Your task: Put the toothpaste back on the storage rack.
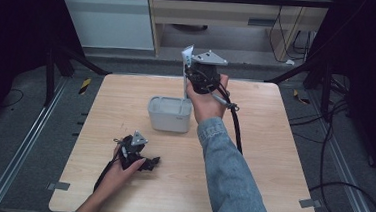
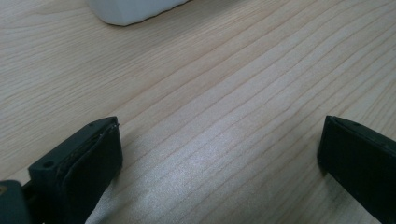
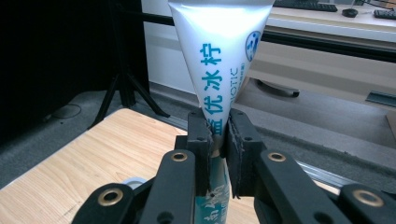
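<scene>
Worktop [image 1: 126, 96] of pale wood carries the scene, seen from above. Toward its near left corner lies the left tool [image 1: 144, 161], held low in the person's left hand [image 1: 121, 169], with the grey three-cornered plate on top and a cable trailing back toward the near edge. Its own view shows the two black jaws spread wide apart, bare wood grain between them and nothing gripped; the base of a white container [image 2: 135, 10] sits at the top edge of that view, well apart from the jaws.

Further right, near the middle of the worktop and somewhat toward the far edge, stands that white container [image 1: 169, 115], a squarish tub with an open top.

Just right of the tub, the person's right hand [image 1: 205, 99] is raised above the worktop, a denim sleeve [image 1: 231, 174] running back to the near edge. It holds the right tool [image 1: 190, 73], which sits above the far right part of the tub. The jaws are pressed narrow against a white tube [image 3: 219, 51] with blue printed characters. The tube stands roughly upright: its broad flat end points up above the jaws and its lower part runs down between them. In the high view the tube [image 1: 186, 71] shows as a slim white strip reaching down to the tub's rim; whether it touches the tub cannot be told.
</scene>
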A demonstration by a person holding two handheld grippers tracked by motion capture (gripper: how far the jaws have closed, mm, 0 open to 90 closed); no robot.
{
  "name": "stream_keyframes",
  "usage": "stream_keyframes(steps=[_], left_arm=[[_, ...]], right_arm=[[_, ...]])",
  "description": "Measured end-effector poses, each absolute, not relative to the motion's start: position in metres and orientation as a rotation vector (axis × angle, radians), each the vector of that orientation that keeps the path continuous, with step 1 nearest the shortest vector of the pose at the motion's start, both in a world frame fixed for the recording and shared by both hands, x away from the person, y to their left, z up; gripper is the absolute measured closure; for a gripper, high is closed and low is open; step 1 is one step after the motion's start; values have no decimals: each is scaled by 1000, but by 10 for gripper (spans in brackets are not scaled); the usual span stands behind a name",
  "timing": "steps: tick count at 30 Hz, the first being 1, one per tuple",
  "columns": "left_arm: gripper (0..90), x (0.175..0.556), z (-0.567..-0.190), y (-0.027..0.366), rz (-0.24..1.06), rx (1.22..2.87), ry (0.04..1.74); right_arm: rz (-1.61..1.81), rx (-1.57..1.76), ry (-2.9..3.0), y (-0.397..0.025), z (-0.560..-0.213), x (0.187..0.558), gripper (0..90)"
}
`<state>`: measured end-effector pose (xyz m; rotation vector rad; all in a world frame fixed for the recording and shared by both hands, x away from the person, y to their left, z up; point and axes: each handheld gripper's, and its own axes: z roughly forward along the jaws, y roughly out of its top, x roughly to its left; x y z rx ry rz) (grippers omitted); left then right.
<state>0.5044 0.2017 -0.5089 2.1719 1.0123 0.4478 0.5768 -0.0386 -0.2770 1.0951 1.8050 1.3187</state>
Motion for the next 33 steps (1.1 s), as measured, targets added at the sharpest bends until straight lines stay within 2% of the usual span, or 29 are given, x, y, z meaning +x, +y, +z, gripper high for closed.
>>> stream_keyframes(steps=[33], left_arm=[[0,505,-509,202,449,2172,1011]], right_arm=[[1374,1031,1878,3,-285,577,807]])
